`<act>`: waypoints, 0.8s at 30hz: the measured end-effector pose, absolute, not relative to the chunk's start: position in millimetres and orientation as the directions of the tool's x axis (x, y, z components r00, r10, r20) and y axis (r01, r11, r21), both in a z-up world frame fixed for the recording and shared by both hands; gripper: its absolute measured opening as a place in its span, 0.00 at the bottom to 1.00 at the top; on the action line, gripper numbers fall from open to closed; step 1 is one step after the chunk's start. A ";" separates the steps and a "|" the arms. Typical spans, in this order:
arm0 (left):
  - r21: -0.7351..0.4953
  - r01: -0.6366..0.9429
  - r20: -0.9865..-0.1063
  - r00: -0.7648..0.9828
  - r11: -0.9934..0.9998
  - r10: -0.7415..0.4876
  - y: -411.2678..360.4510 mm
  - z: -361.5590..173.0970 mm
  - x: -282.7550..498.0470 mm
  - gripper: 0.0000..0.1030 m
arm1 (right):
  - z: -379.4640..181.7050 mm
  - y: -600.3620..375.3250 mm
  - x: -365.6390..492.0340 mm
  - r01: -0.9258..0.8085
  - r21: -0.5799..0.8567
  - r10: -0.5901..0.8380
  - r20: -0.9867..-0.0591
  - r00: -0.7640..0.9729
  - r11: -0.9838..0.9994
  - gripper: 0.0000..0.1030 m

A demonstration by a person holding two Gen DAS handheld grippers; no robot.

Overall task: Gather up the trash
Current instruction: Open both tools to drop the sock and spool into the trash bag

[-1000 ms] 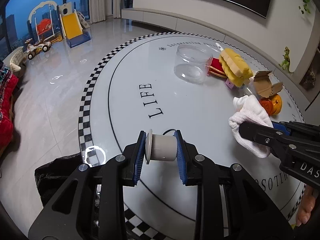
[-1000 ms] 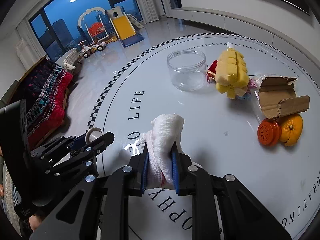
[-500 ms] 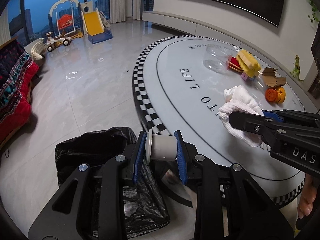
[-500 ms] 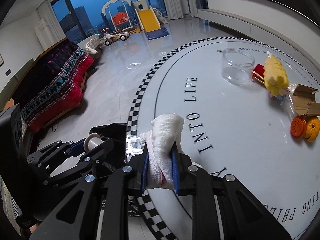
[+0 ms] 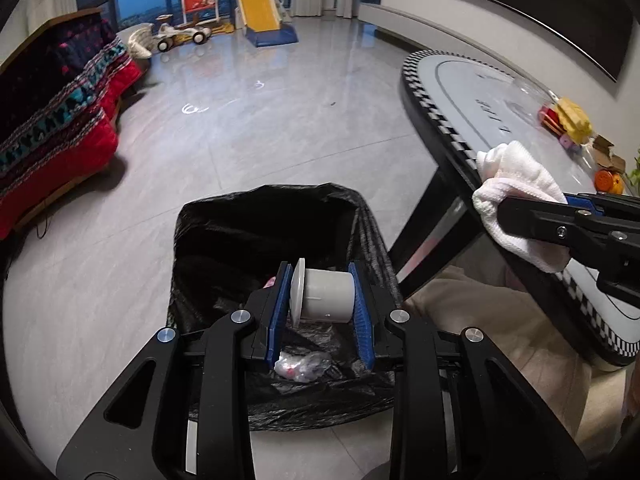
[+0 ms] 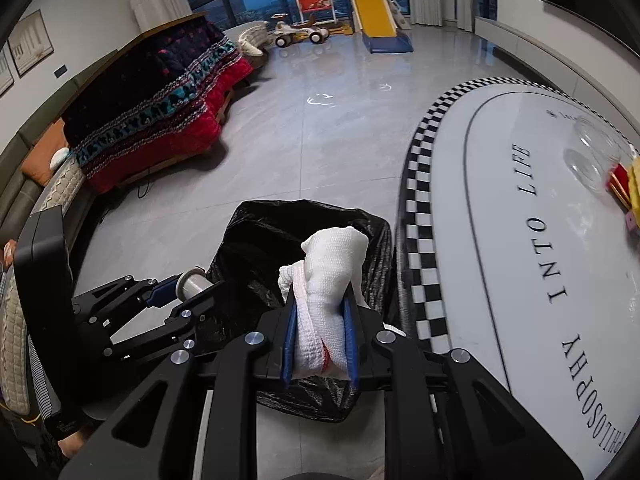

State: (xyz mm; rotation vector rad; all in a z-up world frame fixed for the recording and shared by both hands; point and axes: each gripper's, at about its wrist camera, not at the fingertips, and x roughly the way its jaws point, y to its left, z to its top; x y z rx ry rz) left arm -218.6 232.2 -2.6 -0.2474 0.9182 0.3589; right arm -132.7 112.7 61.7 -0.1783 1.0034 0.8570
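Left hand-held gripper [image 5: 322, 302] pinches grey spool [image 5: 326, 296] over open black trash bag [image 5: 240, 236]; right hand-held gripper [image 6: 320, 334] clamps white cloth wad [image 6: 328, 280] beside it.

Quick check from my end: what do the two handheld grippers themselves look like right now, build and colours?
Both match: the left gripper and the right gripper have matte black, angular linkage frames with cut-out openings and round silver bolt heads. Their fingers carry blue ribbed pads. No cables show. Beige trousers appear below.
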 end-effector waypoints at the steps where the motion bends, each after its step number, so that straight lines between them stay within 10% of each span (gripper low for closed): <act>1: -0.059 -0.423 -0.810 0.550 0.904 0.204 237.9 -3.9 -223.6 0.29 | 60.6 122.5 -134.3 -0.717 0.246 0.555 -0.799 0.232 0.653 0.22; 4: -0.058 -0.499 -0.825 0.512 0.865 0.240 256.7 -10.5 -235.9 0.93 | 58.2 148.3 -139.2 -0.747 0.258 0.558 -0.811 0.177 0.612 0.54; 24: -0.080 -0.506 -0.817 0.527 0.859 0.235 253.9 -3.3 -234.2 0.94 | 77.1 128.2 -138.0 -0.739 0.228 0.575 -0.778 0.252 0.634 0.74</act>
